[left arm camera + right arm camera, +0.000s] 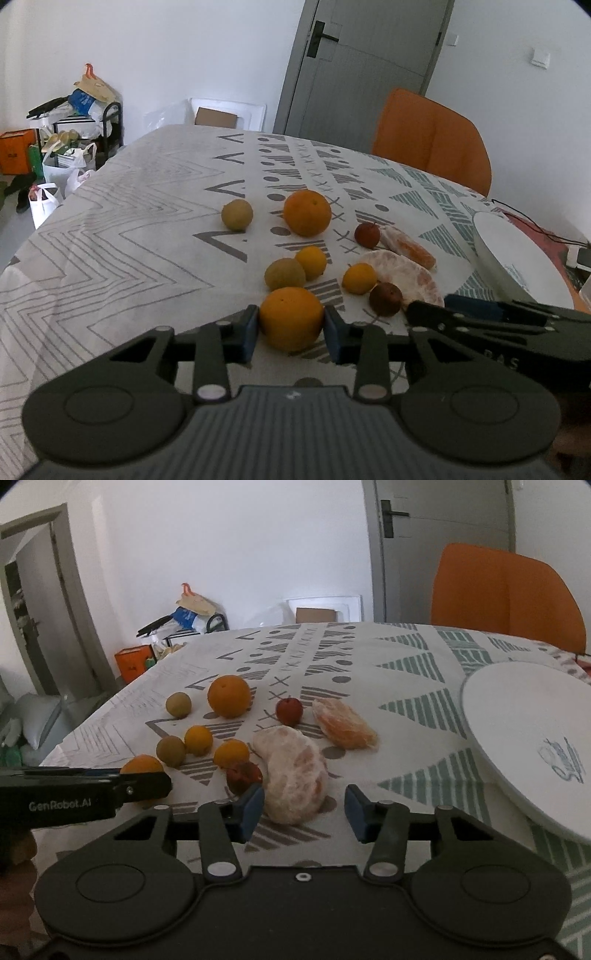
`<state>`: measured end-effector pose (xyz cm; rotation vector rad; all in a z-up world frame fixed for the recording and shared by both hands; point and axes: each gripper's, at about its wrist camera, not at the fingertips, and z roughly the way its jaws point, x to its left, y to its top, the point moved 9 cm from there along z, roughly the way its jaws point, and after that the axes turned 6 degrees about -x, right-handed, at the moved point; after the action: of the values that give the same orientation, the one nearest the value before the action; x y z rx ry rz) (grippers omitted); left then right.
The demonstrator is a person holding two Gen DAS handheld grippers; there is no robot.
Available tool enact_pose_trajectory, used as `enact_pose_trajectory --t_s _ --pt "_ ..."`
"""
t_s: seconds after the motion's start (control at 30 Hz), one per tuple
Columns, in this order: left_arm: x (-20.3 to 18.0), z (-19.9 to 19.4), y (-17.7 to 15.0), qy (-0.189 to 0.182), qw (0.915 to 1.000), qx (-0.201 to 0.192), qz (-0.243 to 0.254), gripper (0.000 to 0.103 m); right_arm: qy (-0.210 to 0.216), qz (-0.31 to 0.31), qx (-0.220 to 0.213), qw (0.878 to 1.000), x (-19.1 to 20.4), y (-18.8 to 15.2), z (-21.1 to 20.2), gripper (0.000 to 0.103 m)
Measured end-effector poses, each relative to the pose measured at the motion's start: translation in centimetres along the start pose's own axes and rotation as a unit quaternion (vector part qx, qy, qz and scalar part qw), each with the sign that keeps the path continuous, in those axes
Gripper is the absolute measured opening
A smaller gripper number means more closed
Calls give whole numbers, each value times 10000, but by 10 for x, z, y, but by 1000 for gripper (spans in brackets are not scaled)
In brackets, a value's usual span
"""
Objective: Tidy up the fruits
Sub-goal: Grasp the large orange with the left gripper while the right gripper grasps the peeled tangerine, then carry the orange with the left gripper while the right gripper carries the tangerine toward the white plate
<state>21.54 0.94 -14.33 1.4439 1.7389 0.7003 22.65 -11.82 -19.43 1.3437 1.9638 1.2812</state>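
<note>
At lower centre, the left gripper (291,332) pinched an orange (291,317); the right gripper (301,810), half-open, straddled a peeled segment (293,779) ungripped. Squeezing could crush that soft segment.

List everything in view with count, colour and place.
large oranges: 2, orange; far large orange at the back, near large orange in front
small citrus: 2, yellow-orange; mid-cluster
round dull fruits: 2, green-brown; cluster's left
small red fruits: 2, dark red; cluster's right
peeled citrus pieces: 2, pale orange; larger piece, smaller piece behind
plate: 1, white; right
tablecloth: 1, white, patterned
chair: 1, orange; behind table
door: 1, grey
left gripper: black, blue pads; gripping near large orange
right gripper: same; open around larger piece
</note>
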Motion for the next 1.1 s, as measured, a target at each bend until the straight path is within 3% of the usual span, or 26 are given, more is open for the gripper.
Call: enact_pose_trajectory --t_s 0.07,0.13,0.3,0.67,0.83,1.1 --pt "1 -3 0 10 10000 9 -6 35 28 -86 -26 10000 3 0 1 46" --pt "2 -7 0 27 10000 -7 6 35 -124 -251 -62 9996 3 -1 1 37" --pt "0 -16 -3 29 10000 -24 68 36 -216 -207 -128 9995 -3 -6 -9 32" --pt "-19 -29 -21 -113 9997 20 224 36 -371 79 -99 9992 -18 -28 -53 31" --pt "-27 -33 -29 -155 9994 55 294 36 -323 59 -71 9994 -13 -36 -65 36" --pt "-19 -31 -27 -39 9995 41 302 36 -319 -100 -138 9993 -6 -31 -50 57"
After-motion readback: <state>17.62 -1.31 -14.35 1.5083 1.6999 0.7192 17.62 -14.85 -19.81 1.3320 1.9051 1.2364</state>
